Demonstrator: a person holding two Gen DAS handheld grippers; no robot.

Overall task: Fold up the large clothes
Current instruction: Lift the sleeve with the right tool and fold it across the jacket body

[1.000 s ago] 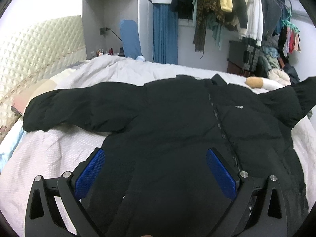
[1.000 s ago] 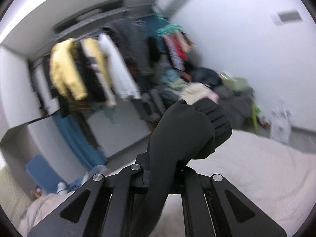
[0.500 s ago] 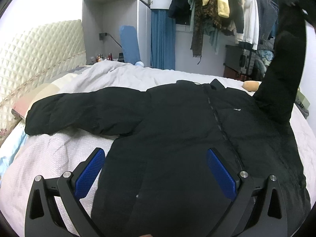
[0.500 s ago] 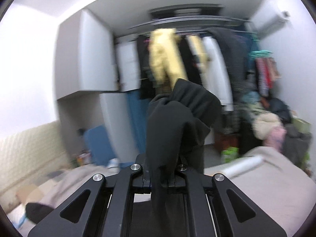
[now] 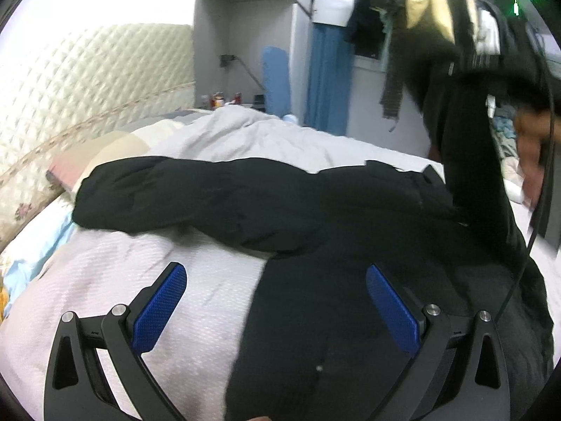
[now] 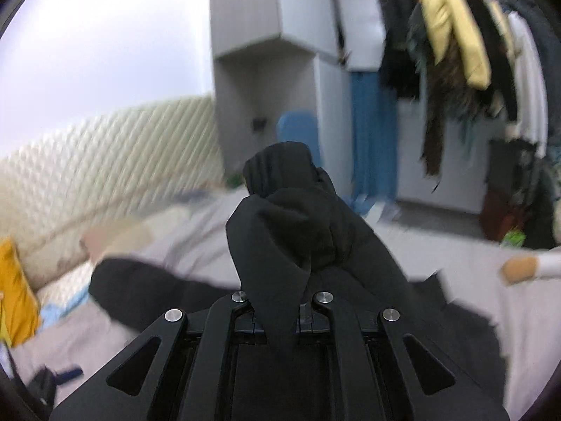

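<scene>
A large black padded jacket (image 5: 350,280) lies front up on the bed (image 5: 157,280). Its left sleeve (image 5: 182,196) stretches out flat toward the headboard. My left gripper (image 5: 277,298) is open and empty, low over the jacket's hem, one blue pad (image 5: 159,307) over the bedspread and the other over the jacket. My right gripper (image 6: 284,301) is shut on the cuff of the right sleeve (image 6: 291,217). In the left wrist view that sleeve (image 5: 473,161) hangs lifted high above the jacket's right side, with the holding hand (image 5: 529,154) beside it.
A quilted headboard (image 5: 87,80) and pillows (image 5: 105,154) stand at the left. A grey cabinet (image 5: 252,35), blue curtain (image 5: 326,80) and a rail of hanging clothes (image 6: 455,52) lie beyond the bed. A yellow cushion (image 6: 14,291) sits at the bed's left edge.
My right gripper has swung the held sleeve up and leftward over the jacket's body. My left gripper has shifted left along the hem and stayed open.
</scene>
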